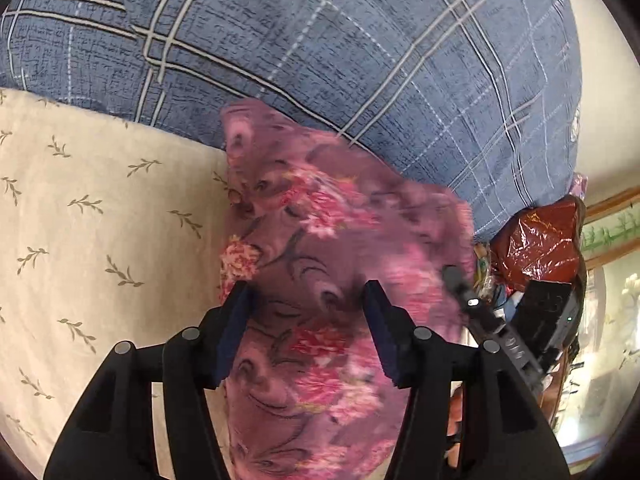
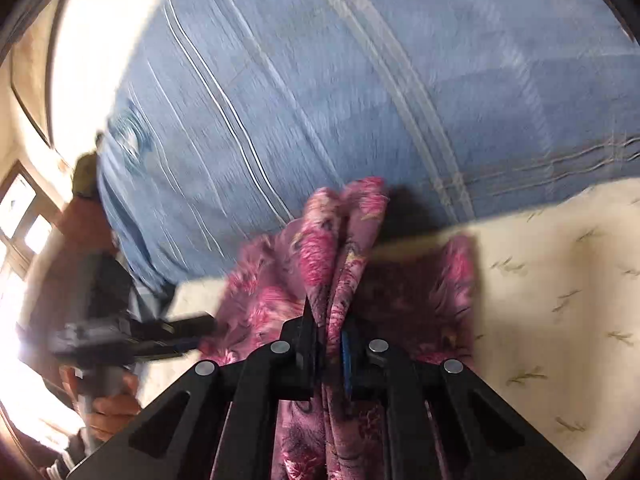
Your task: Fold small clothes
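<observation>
A small purple-pink floral garment (image 1: 320, 240) lies on the cream leaf-print bedsheet (image 1: 100, 220). My left gripper (image 1: 306, 300) is open, its dark pads spread over the cloth, which runs between and under them. My right gripper (image 2: 330, 332) is shut on a bunched fold of the same garment (image 2: 348, 240), lifting it into a ridge above the sheet (image 2: 560, 280). The right gripper also shows in the left wrist view (image 1: 472, 304), at the garment's right edge. The left gripper appears blurred in the right wrist view (image 2: 160, 332).
A large blue plaid pillow (image 1: 320, 40) lies just behind the garment, also in the right wrist view (image 2: 320, 100). A shiny red-brown bag (image 1: 536, 240) and clutter sit past the bed's right edge. A window (image 2: 20, 208) is at left.
</observation>
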A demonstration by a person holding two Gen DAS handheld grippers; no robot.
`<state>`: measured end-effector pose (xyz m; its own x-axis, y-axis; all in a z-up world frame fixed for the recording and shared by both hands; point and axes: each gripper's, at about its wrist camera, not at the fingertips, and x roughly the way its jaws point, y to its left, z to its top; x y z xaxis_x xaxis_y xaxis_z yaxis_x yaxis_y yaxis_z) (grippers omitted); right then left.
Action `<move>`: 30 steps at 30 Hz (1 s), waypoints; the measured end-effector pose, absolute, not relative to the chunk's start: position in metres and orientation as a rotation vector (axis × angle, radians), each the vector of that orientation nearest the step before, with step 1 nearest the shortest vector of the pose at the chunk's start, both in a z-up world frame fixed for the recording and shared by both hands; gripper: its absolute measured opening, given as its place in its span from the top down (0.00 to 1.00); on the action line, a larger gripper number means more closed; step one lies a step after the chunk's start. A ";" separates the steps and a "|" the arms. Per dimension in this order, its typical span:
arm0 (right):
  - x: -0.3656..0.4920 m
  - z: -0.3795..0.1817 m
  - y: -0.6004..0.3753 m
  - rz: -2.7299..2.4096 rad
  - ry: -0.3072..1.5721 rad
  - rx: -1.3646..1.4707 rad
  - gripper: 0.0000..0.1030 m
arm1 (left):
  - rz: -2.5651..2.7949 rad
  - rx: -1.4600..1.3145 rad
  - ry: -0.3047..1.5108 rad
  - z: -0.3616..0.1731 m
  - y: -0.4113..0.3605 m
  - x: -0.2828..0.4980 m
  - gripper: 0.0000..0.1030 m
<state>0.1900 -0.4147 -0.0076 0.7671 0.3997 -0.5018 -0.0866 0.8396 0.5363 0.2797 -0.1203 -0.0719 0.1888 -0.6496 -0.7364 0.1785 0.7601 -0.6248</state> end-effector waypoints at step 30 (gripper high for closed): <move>0.005 -0.039 -0.428 0.177 0.713 0.468 0.71 | -0.598 -0.330 1.245 -0.063 -0.109 0.135 0.47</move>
